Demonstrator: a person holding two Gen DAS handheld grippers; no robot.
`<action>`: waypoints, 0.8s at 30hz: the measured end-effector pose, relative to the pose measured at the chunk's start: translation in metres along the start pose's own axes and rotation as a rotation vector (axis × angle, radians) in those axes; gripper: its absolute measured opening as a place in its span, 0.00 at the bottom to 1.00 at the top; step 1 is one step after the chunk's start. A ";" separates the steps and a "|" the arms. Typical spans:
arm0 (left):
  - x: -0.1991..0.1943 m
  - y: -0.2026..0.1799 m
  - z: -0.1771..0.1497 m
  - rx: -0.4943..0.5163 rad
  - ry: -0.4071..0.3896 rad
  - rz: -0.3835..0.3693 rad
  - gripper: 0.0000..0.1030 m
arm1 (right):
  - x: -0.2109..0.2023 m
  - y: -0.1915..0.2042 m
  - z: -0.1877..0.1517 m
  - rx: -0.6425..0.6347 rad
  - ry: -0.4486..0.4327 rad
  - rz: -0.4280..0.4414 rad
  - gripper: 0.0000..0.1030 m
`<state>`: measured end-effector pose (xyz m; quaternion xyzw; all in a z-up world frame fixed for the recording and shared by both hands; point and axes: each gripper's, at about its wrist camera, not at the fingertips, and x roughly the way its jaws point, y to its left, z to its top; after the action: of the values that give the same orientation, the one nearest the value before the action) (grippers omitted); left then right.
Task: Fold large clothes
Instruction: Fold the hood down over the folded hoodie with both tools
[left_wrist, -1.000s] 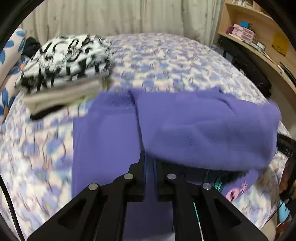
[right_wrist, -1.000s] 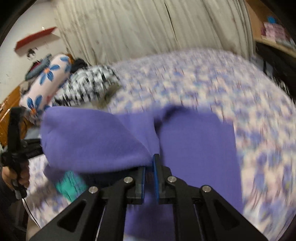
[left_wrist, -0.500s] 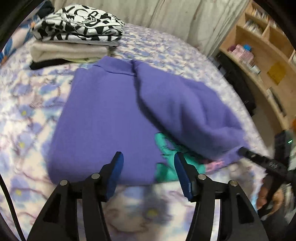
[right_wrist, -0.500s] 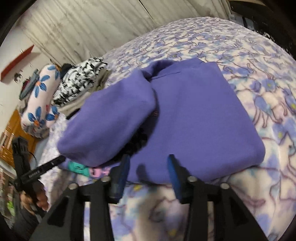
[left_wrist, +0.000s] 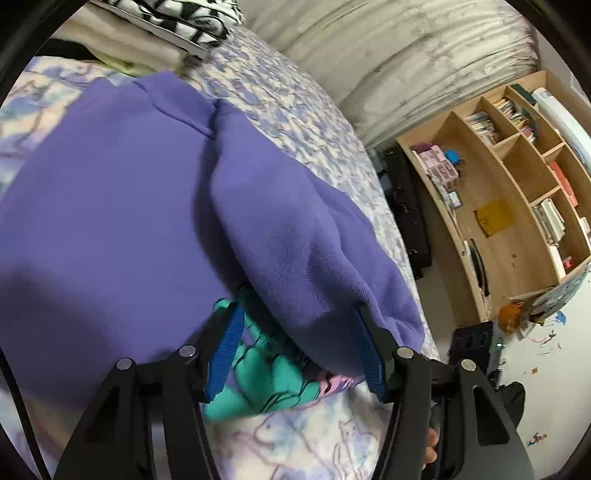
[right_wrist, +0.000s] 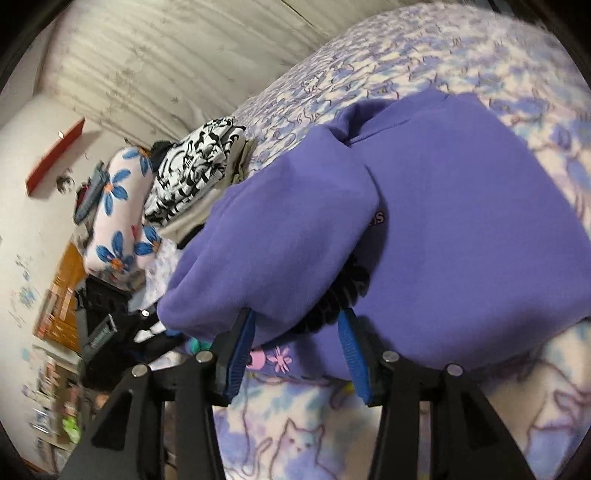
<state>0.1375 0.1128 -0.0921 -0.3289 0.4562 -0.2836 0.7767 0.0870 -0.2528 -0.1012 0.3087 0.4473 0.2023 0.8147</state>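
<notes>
While both spread wide, left tool (left_wrist: 301, 345), right tool (right_wrist: 295, 341) at purple sweatshirt (left_wrist: 110, 206) hem, bookshelf (left_wrist: 517, 192) cubbies holding books

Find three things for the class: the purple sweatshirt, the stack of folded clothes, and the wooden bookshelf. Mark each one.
purple sweatshirt (left_wrist: 110, 221): left wrist view, on its flat folded body.
stack of folded clothes (right_wrist: 192, 166): right wrist view, on the black-and-white patterned top piece.
wooden bookshelf (left_wrist: 517, 206): left wrist view, on a lower compartment's back panel.

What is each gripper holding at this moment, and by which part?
Nothing is held. The left gripper and the right gripper are both open at the near edge of the purple sweatshirt, which lies on the bed.
</notes>
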 end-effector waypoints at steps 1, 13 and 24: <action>0.005 0.002 0.002 -0.011 0.006 -0.021 0.60 | 0.002 -0.002 0.001 0.012 0.000 0.015 0.47; 0.014 -0.019 0.008 0.005 -0.067 -0.035 0.14 | 0.018 0.001 0.012 0.036 -0.041 0.138 0.48; 0.015 -0.035 0.001 0.155 0.031 0.464 0.05 | 0.034 0.025 0.000 -0.037 0.001 -0.142 0.18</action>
<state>0.1401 0.0799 -0.0728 -0.1504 0.5083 -0.1370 0.8368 0.1029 -0.2136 -0.1045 0.2611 0.4646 0.1522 0.8323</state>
